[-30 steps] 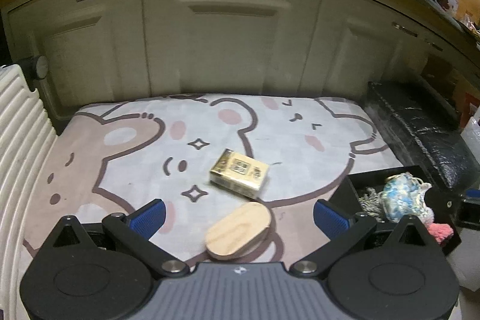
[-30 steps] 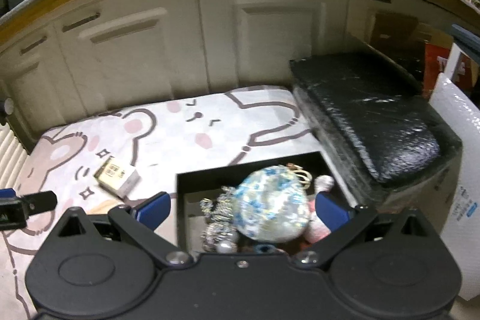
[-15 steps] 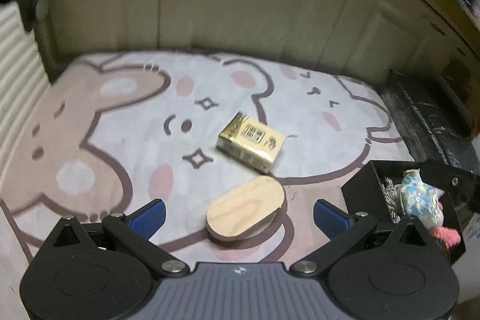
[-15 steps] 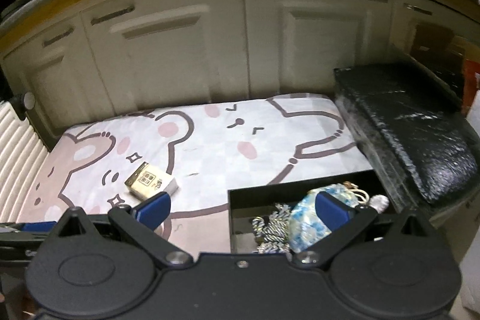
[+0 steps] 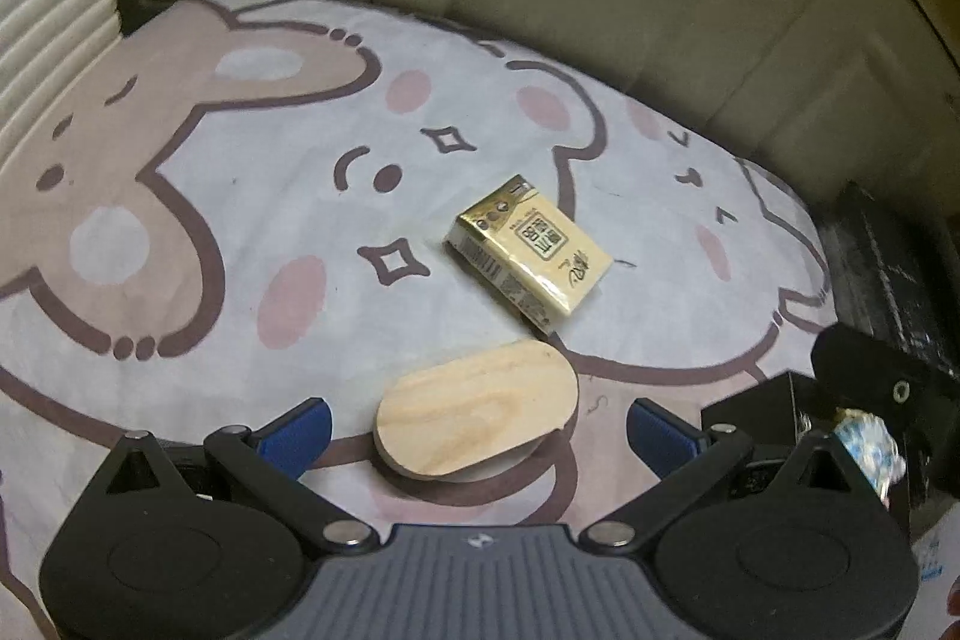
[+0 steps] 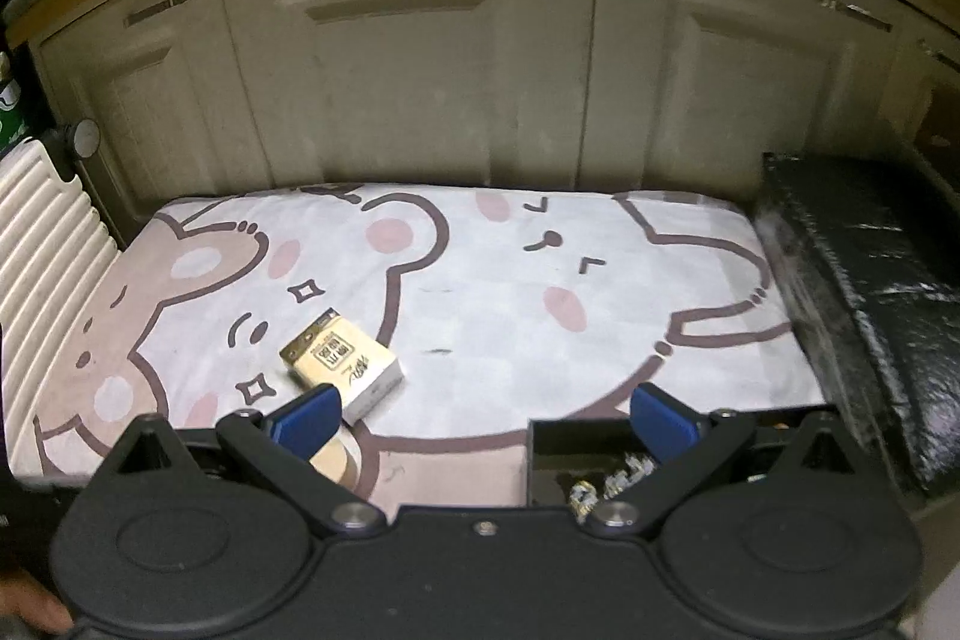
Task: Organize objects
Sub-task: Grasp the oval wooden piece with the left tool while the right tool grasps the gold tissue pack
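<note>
An oval wooden lid [image 5: 477,415] lies flat on the bear-print mat [image 5: 252,172], between the open fingers of my left gripper [image 5: 478,427], which holds nothing. Just beyond the lid lies a gold tissue pack [image 5: 531,253], also in the right wrist view as the tissue pack [image 6: 342,361]. A black box [image 5: 756,409] with a blue-white pouch [image 5: 867,445] inside sits at the right. My right gripper [image 6: 486,421] is open and empty, above the mat's near edge, with the black box [image 6: 576,451] under its right finger. A sliver of the lid [image 6: 336,457] shows behind its left finger.
Cream cabinet doors [image 6: 456,70] close off the back of the mat. A black wrapped block [image 6: 870,292] lines the right side. A white ribbed panel [image 6: 42,244] stands at the left. A hand's edge [image 6: 30,604] shows at the bottom left.
My left gripper has tilted down and moved closer over the lid. My right gripper has swung left and pulled back, so the black box slid down to the frame's bottom.
</note>
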`<action>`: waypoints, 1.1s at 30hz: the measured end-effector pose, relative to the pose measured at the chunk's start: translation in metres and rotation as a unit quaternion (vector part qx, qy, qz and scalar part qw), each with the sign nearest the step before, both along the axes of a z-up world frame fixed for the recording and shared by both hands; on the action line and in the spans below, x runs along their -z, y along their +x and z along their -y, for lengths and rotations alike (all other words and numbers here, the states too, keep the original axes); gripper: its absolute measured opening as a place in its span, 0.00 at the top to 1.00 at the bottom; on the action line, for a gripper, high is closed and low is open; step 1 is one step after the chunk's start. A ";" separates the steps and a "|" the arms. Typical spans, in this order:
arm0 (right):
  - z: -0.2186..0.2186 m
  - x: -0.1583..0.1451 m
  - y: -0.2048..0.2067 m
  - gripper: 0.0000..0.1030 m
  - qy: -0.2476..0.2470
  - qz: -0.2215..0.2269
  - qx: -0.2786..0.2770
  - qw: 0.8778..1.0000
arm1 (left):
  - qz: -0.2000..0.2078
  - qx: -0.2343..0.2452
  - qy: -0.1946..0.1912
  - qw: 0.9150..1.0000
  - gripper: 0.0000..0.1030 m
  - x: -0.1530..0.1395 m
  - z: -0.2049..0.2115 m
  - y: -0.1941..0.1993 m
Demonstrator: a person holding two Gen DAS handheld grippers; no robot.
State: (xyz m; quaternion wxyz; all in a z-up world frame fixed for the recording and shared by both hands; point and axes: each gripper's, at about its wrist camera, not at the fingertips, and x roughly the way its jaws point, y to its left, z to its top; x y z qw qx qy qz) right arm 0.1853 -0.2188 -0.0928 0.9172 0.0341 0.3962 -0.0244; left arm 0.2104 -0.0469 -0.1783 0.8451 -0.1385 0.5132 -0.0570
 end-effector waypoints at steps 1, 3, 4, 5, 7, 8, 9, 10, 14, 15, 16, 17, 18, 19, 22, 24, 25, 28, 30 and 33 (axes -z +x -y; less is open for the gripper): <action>0.000 0.001 0.004 0.00 0.003 -0.002 -0.002 1.000 | -0.005 -0.007 0.000 1.000 0.00 0.002 0.002 0.002; 0.001 0.004 0.013 0.00 0.003 -0.008 -0.005 1.000 | -0.012 -0.012 0.005 1.000 0.00 0.007 0.006 0.006; 0.001 0.005 0.017 0.00 0.002 -0.010 -0.008 1.000 | -0.016 -0.014 0.010 1.000 0.00 0.010 0.008 0.007; 0.001 0.006 0.021 0.00 0.002 -0.011 -0.009 1.000 | -0.020 -0.015 0.014 1.000 0.00 0.012 0.010 0.009; 0.001 0.009 0.030 0.00 0.004 -0.015 -0.009 1.000 | -0.028 -0.020 0.015 0.999 0.00 0.017 0.013 0.013; 0.002 0.010 0.035 0.00 0.007 -0.019 -0.011 1.000 | -0.032 -0.024 0.017 0.999 0.00 0.019 0.015 0.014; 0.001 0.012 0.039 0.00 0.010 -0.022 -0.015 1.000 | -0.034 -0.028 0.019 0.999 0.00 0.020 0.015 0.016; 0.001 0.014 0.043 0.00 0.012 -0.024 -0.019 0.999 | -0.035 -0.031 0.023 0.999 0.00 0.022 0.016 0.017; -0.005 0.022 0.061 0.00 0.007 -0.041 -0.038 0.998 | -0.043 -0.041 0.036 0.998 0.00 0.029 0.014 0.022; -0.007 0.024 0.065 0.00 0.007 -0.043 -0.046 0.998 | -0.043 -0.041 0.042 0.997 0.00 0.031 0.013 0.023; -0.009 0.025 0.068 0.00 0.009 -0.044 -0.053 0.998 | -0.040 -0.038 0.043 0.998 0.00 0.031 0.011 0.023; -0.010 0.027 0.072 0.00 0.013 -0.046 -0.059 0.997 | -0.038 -0.033 0.041 0.998 0.00 0.030 0.010 0.023; -0.012 0.030 0.077 0.00 0.017 -0.048 -0.063 0.997 | -0.035 -0.029 0.041 0.998 0.00 0.030 0.009 0.023; -0.015 0.032 0.081 0.01 0.020 -0.051 -0.066 0.996 | -0.033 -0.023 0.046 0.998 0.00 0.029 0.007 0.022; -0.024 0.039 0.091 0.04 0.022 -0.056 -0.086 0.994 | -0.034 -0.017 0.049 0.998 0.00 0.029 -0.001 0.020; -0.032 0.044 0.097 0.04 0.016 -0.059 -0.104 0.993 | -0.036 -0.012 0.051 0.998 0.00 0.028 -0.009 0.019; -0.037 0.047 0.099 0.04 0.011 -0.059 -0.115 0.992 | -0.038 -0.011 0.053 0.998 0.00 0.027 -0.012 0.017; -0.049 0.057 0.105 0.04 -0.001 -0.064 -0.149 0.987 | -0.044 -0.009 0.055 0.997 0.00 0.026 -0.023 0.013; -0.057 0.065 0.108 0.04 -0.010 -0.070 -0.169 0.983 | -0.046 -0.008 0.058 0.997 0.00 0.026 -0.031 0.011; -0.069 0.076 0.112 0.04 -0.028 -0.077 -0.199 0.977 | -0.044 0.000 0.067 0.997 0.00 0.023 -0.039 0.009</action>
